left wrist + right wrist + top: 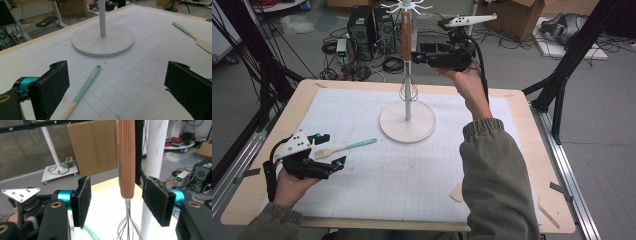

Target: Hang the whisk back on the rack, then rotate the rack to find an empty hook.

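Both jaws released: right gripper [117, 202] straddling hung whisk [125, 157] untouched; back straight off, avoid nudging handle. Left gripper [115, 85] idle over spatula [83, 91].

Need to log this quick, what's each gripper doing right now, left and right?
Left gripper: open, holding nothing.
Right gripper: open, jaws either side of the hanging whisk, not pressing it.

Grey floor [607, 150] beyond wooden tabletop [532, 165]; cable tangle [337, 70] and two black computer towers [371, 31] behind far edge; cardboard boxes [517, 17] at back right; black frame struts [577, 50] either side; even indoor light.
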Demonstrator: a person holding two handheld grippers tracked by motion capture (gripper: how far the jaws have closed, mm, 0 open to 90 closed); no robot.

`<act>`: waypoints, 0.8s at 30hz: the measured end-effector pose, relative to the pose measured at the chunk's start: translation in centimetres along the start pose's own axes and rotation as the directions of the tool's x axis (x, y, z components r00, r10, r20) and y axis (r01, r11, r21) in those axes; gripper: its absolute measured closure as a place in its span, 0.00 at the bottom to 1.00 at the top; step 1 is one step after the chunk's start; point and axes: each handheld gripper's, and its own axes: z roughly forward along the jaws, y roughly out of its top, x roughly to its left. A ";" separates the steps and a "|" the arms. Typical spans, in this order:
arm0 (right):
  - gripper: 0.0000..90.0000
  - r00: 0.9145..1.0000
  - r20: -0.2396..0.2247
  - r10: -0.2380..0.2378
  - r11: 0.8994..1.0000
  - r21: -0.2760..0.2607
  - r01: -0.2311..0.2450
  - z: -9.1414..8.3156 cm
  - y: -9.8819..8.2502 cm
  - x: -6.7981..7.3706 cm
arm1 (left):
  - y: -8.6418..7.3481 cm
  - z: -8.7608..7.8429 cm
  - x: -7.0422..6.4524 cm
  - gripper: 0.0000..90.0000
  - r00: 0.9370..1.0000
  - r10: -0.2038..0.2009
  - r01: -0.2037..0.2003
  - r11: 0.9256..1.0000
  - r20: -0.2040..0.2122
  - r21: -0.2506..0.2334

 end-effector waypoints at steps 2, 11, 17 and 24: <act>0.41 1.000 0.002 0.008 1.000 -0.008 -0.008 -0.1 0.1 0.1 | 0.0 0.0 0.0 0.07 1.000 -0.001 0.001 1.000 0.001 -0.003; 0.44 1.000 0.007 -0.009 1.000 -0.014 0.009 -0.9 0.5 0.5 | 0.1 0.1 -0.1 0.07 1.000 0.002 -0.002 1.000 0.007 -0.003; 0.59 0.999 -0.026 -0.033 0.999 -0.014 0.033 -1.0 0.7 0.8 | 0.2 0.1 -0.2 0.07 1.000 0.010 -0.010 1.000 0.010 -0.004; 0.71 0.997 -0.051 -0.055 0.998 -0.018 0.055 -1.3 1.5 0.8 | 0.2 -0.1 0.0 0.07 1.000 0.004 -0.004 1.000 0.009 -0.009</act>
